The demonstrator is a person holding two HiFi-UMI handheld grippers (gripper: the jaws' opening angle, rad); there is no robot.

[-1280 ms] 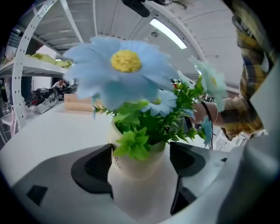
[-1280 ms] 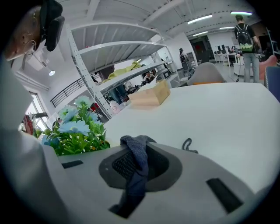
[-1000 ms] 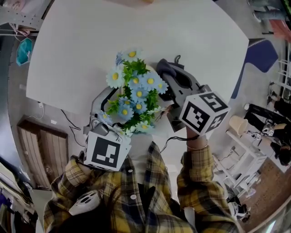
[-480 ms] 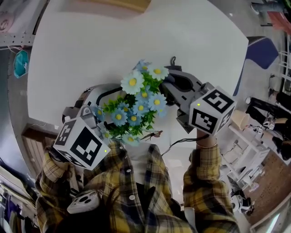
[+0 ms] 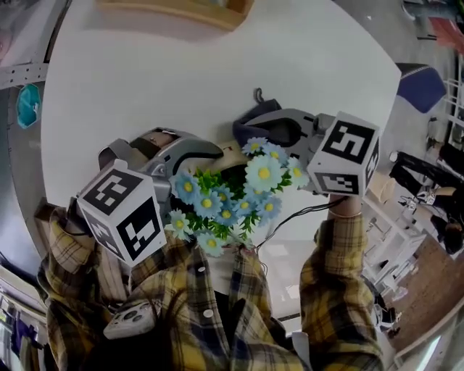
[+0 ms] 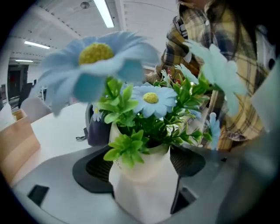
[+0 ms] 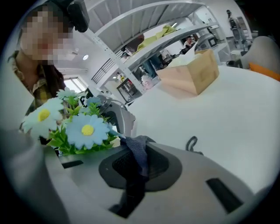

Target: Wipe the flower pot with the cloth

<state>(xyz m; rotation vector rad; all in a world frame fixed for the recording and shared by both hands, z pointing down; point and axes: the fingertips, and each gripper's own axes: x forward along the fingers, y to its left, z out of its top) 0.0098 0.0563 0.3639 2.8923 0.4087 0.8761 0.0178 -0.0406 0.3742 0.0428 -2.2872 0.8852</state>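
Observation:
In the left gripper view a white flower pot [image 6: 142, 186] stands between the jaws of my left gripper [image 6: 142, 175], which is shut on it. Blue daisies and green leaves [image 6: 144, 105] fill the pot. In the head view the bouquet [image 5: 225, 203] hangs close to the person's shirt, with the left gripper [image 5: 210, 153] at its left. My right gripper [image 7: 135, 168] is shut on a dark blue-grey cloth [image 7: 136, 151], right beside the flowers [image 7: 83, 129]. From the head view the right gripper [image 5: 272, 130] and cloth [image 5: 250, 119] sit just behind the pot. I cannot tell whether cloth and pot touch.
A round white table [image 5: 145, 72] lies under both grippers. A wooden box [image 5: 181, 11] stands at its far edge, also in the right gripper view as a wooden box [image 7: 190, 72]. A blue chair [image 5: 419, 87] is beyond the table at right.
The left gripper has swung left and tipped the pot, so the flowers now lean right and toward the person. The right gripper with the cloth has shifted up and back beside the pot.

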